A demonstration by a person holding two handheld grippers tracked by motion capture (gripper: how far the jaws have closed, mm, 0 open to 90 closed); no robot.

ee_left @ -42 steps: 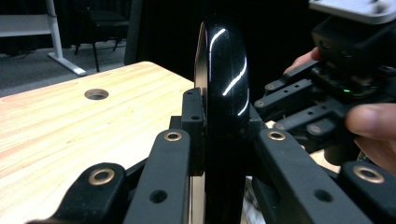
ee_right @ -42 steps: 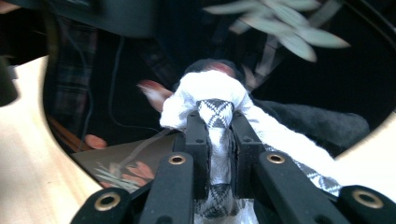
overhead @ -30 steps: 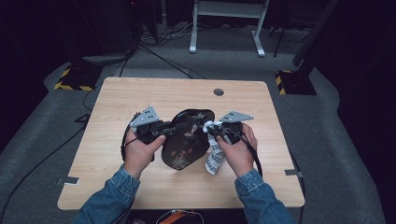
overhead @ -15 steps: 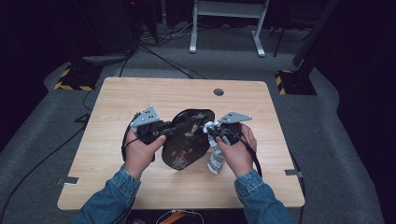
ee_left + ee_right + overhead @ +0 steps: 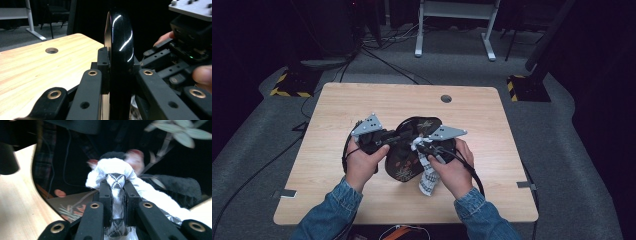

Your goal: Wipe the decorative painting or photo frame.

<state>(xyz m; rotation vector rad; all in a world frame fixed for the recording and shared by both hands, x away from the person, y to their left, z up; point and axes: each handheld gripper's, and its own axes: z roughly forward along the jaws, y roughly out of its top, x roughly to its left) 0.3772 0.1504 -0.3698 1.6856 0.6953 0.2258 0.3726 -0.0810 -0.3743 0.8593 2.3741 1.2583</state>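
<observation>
**Black plate clamped on edge, cloth pressed to its face**

The black plate (image 5: 409, 147) is the landmark here: a glossy dark dish with a painted leaf and flower pattern, held up off the bench (image 5: 337, 107) near the middle of the wooden top, closer to the person's edge than to the far one. In the left gripper view the plate (image 5: 119, 50) stands on edge, its rim running straight up between the two black jaws.

The left gripper (image 5: 387, 138) comes at the plate from its left side. Its jaws are closed on the plate's rim, one on each face, and the pads press against the dish. The left hand (image 5: 362, 162) wraps the gripper body just left of the plate.

The right gripper (image 5: 421, 145) sits at the plate's right side, over its patterned face. Its jaws are clamped on a bunched white cloth (image 5: 115, 176) with a dark woven pattern; in the right gripper view the fabric bulges out above the jaw tips and rests against the plate's dark surface, where pale painted leaves (image 5: 182, 131) show at the upper right. In the high view the loose end of the cloth (image 5: 428, 175) hangs down below the plate's lower right edge, toward the person. The right hand (image 5: 452, 167) holds its gripper just right of the plate.

A round cable hole (image 5: 446, 98) lies in the bench beyond the plate, well apart from it, toward the far edge.
</observation>
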